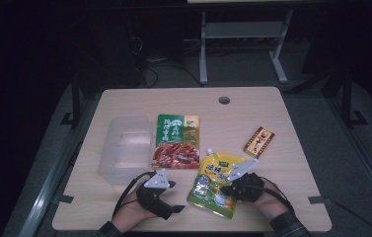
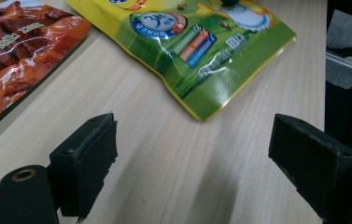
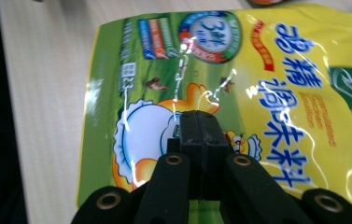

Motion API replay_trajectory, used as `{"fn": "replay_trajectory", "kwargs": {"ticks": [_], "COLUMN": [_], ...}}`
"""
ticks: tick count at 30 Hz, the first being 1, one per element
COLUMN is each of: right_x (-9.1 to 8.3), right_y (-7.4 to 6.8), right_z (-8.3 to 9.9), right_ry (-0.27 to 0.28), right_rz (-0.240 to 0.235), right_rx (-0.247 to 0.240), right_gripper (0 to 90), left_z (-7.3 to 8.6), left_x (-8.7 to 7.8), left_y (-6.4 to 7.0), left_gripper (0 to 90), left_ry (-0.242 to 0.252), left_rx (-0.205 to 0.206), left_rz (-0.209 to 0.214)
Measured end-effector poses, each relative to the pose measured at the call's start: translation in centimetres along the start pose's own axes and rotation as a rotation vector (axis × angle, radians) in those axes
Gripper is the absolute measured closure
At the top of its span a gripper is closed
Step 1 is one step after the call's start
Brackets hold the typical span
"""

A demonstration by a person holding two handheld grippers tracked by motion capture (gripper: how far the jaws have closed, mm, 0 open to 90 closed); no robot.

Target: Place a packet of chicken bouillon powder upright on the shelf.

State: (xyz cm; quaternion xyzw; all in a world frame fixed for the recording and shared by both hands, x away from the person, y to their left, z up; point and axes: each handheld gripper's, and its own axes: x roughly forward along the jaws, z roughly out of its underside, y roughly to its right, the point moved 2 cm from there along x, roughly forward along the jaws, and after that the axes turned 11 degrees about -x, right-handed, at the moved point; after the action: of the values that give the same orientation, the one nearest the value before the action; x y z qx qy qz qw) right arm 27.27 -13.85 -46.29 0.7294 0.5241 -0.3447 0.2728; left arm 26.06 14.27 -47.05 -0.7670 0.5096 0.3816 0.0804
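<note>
My right fingers [image 3: 200, 122] pinched shut over yellow pouch [image 1: 216, 181], unlifted; left fingers [image 2: 192, 154] wide, empty. Plastic box [image 1: 126, 146] unfilled.

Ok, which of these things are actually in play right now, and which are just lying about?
In play:
yellow pouch, with the right gripper shut over it
left gripper, open over bare table beside the pouch

Lying about:
meat packet
clear tub
small red box

Right tool [image 1: 229, 189] rests on the yellow-green pouch [image 1: 213, 183], left tool [image 1: 173, 197] beside.
</note>
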Motion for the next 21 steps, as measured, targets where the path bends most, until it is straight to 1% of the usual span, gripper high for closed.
{"fn": "replay_trajectory", "kwargs": {"ticks": [2, 3, 5, 6, 7, 8, 9, 10, 11, 13, 14, 15, 17, 18, 19, 20, 21], "right_x": [0.1, 0.2, 0.4, 0.4, 0.6, 0.7, 0.9, 0.9, 1.2, 1.6, 1.8, 2.0, 2.1, 2.0, 1.7, 1.7, 0.7], "right_y": [-0.3, -0.7, -1.2, -1.2, -1.6, -1.9, -2.1, -2.1, -2.5, -2.9, -3.0, -3.2, -3.4, -3.4, -3.4, -3.4, -2.8], "right_z": [-0.1, -0.3, -0.5, -0.5, -0.9, -1.1, -1.2, -1.2, -1.6, -2.1, -2.3, -2.5, -2.7, -2.7, -2.6, -2.6, -2.1], "right_ry": [0.0, 0.0, 0.001, 0.001, 0.002, 0.002, 0.009, 0.009, 0.012, 0.018, 0.027, 0.028, 0.034, 0.037, 0.043, 0.043, 0.07], "right_rz": [-0.005, -0.012, -0.019, -0.019, -0.028, -0.037, -0.042, -0.042, -0.053, -0.066, -0.07, -0.077, -0.072, -0.072, -0.068, -0.068, -0.041], "right_rx": [-0.005, -0.023, -0.042, -0.042, -0.055, -0.056, -0.068, -0.068, -0.082, -0.097, -0.118, -0.127, -0.147, -0.149, -0.117, -0.117, -0.074], "right_gripper": [90.0, 90.0, 90.0, 90.0, 90.0, 90.0, 90.0, 90.0, 90.0, 90.0, 90.0, 90.0, 90.0, 90.0, 90.0, 90.0, 90.0], "left_z": [0.0, 0.0, 0.0, 0.0, -0.1, -0.1, -0.1, -0.1, -0.1, -0.1, -0.1, -0.1, -0.1, -0.1, -0.2, -0.2, -0.3], "left_x": [0.0, 0.0, 0.0, 0.0, -0.1, -0.1, -0.1, -0.1, -0.1, -0.2, -0.2, -0.2, -0.2, -0.2, -0.3, -0.3, -0.2], "left_y": [0.0, 0.0, 0.0, 0.0, -0.1, -0.1, -0.1, -0.1, -0.1, -0.1, -0.1, -0.1, -0.1, -0.1, -0.1, -0.1, 0.0], "left_gripper": [14.7, 14.7, 14.7, 14.7, 14.7, 14.7, 14.7, 14.7, 14.7, 14.7, 14.7, 14.7, 14.7, 14.7, 14.7, 14.6, 14.6], "left_ry": [0.002, 0.003, 0.005, 0.005, 0.005, 0.01, 0.008, 0.008, 0.012, 0.008, 0.006, 0.006, 0.004, 0.007, 0.007, 0.007, 0.017], "left_rx": [-0.002, -0.002, -0.003, -0.003, -0.006, -0.011, -0.005, -0.005, -0.008, -0.006, -0.006, -0.007, -0.005, -0.007, -0.008, -0.008, -0.01], "left_rz": [0.0, 0.0, 0.0, 0.0, -0.002, -0.002, -0.003, -0.003, -0.004, -0.005, -0.005, -0.005, -0.005, -0.005, -0.007, -0.007, -0.009]}}
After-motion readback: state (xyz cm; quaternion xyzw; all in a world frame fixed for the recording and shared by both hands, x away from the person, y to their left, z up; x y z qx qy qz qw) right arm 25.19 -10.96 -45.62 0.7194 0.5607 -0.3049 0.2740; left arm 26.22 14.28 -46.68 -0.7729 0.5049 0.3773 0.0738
